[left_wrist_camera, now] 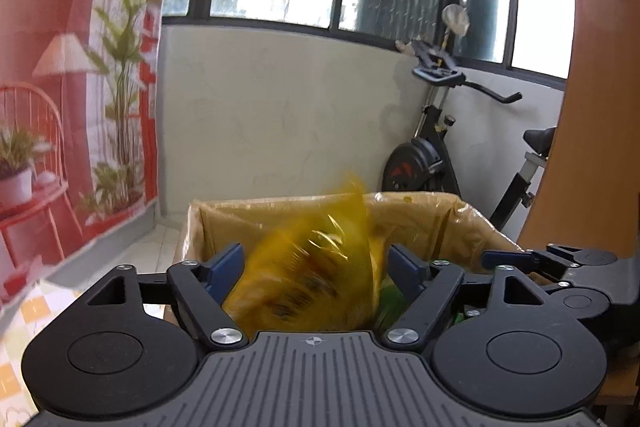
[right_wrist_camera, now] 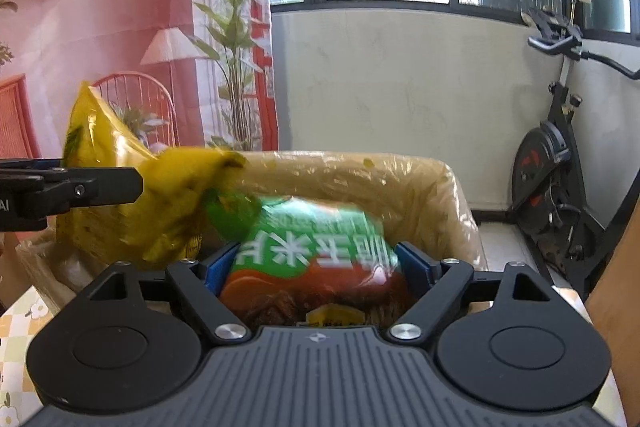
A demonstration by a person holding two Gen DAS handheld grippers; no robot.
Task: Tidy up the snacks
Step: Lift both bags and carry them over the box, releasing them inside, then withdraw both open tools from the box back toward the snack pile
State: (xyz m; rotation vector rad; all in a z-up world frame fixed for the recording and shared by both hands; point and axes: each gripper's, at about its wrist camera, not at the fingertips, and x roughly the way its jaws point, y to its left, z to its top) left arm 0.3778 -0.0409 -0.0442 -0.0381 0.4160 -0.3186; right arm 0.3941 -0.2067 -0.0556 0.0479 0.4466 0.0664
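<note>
My left gripper (left_wrist_camera: 316, 267) is open over the cardboard box (left_wrist_camera: 420, 215) lined with clear plastic. A blurred yellow snack bag (left_wrist_camera: 308, 267) lies between its wide-apart blue pads (left_wrist_camera: 228, 263) without being pinched. In the right wrist view the same yellow bag (right_wrist_camera: 132, 195) hangs at the box's left rim beside the left gripper (right_wrist_camera: 72, 191). My right gripper (right_wrist_camera: 320, 263) is open, its blue pads (right_wrist_camera: 416, 263) set apart around a green and red snack bag (right_wrist_camera: 316, 247) over the box (right_wrist_camera: 440, 187).
An exercise bike (right_wrist_camera: 560, 167) stands at the right by the grey wall under the windows. A printed backdrop (right_wrist_camera: 120, 27) hangs at the left. A checked tablecloth (right_wrist_camera: 16, 327) lies under the box. A wooden panel (left_wrist_camera: 600, 107) is at the right.
</note>
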